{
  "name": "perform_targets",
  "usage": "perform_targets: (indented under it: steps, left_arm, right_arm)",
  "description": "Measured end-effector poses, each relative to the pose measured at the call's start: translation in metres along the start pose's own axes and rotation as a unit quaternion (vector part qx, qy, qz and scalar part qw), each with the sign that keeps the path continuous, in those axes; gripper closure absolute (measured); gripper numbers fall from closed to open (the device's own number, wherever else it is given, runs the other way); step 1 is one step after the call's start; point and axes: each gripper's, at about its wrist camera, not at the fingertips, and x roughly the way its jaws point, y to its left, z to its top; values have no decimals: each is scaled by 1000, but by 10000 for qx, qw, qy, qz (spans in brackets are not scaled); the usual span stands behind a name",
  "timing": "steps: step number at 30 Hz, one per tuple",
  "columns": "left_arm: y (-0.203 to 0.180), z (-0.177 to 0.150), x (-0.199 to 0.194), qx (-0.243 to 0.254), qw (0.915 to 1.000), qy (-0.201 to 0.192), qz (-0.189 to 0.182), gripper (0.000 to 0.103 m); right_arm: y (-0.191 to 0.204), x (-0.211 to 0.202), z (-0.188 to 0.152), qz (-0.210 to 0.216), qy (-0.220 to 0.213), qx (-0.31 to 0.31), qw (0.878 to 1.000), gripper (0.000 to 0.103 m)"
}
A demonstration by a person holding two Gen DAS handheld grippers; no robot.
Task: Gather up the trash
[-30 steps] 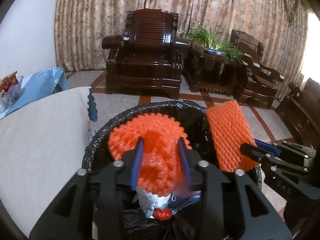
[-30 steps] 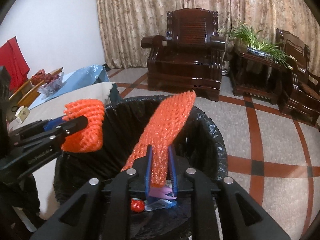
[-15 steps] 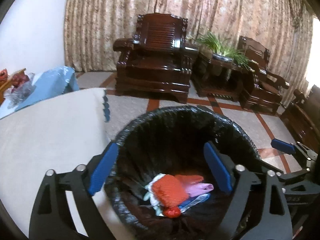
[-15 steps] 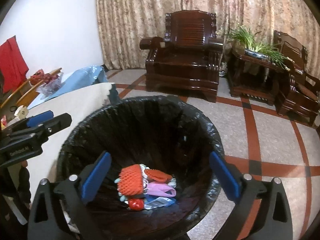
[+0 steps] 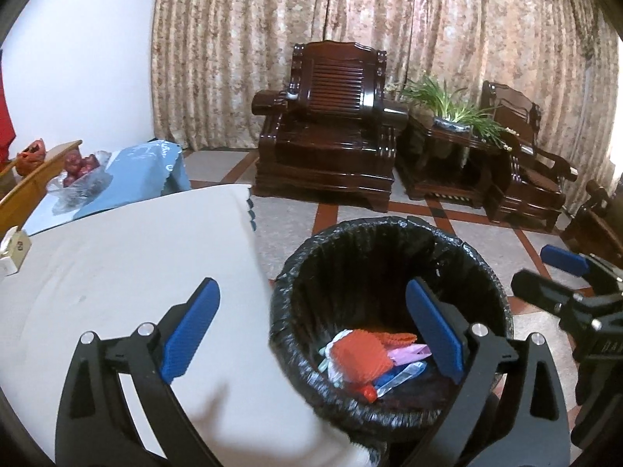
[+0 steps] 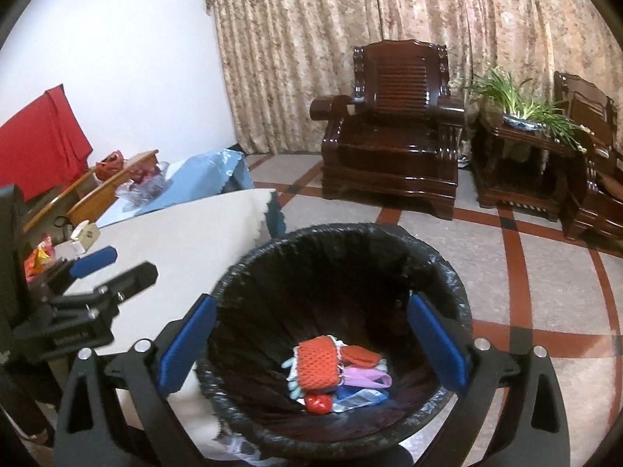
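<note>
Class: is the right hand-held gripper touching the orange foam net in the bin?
Apart. The right wrist view shows the right hand-held gripper wide open above the orange foam net.

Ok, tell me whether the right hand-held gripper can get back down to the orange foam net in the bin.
Probably yes: the right hand-held gripper is open above the bin, and the orange foam net lies uncovered on top.

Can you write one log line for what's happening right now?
left gripper: opening, empty | right gripper: open, empty | orange nets: in bin
</note>
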Motion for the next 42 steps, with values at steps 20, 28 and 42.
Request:
perform_targets:
  steps: [20, 28, 42]
  left_arm:
    - [13, 14, -88, -147, 9985, -408, 325, 8]
    - [16, 16, -99, -165, 9981, -479, 362, 8]
    - [20, 17, -106, -190, 9973, -574, 419, 8]
  right_arm:
    - [49, -52, 19, 225, -201, -270, 9992, 6]
    - [59, -60, 23, 230, -342, -400, 9983, 6]
    - [71, -62, 27, 268, -424, -553, 9972, 6]
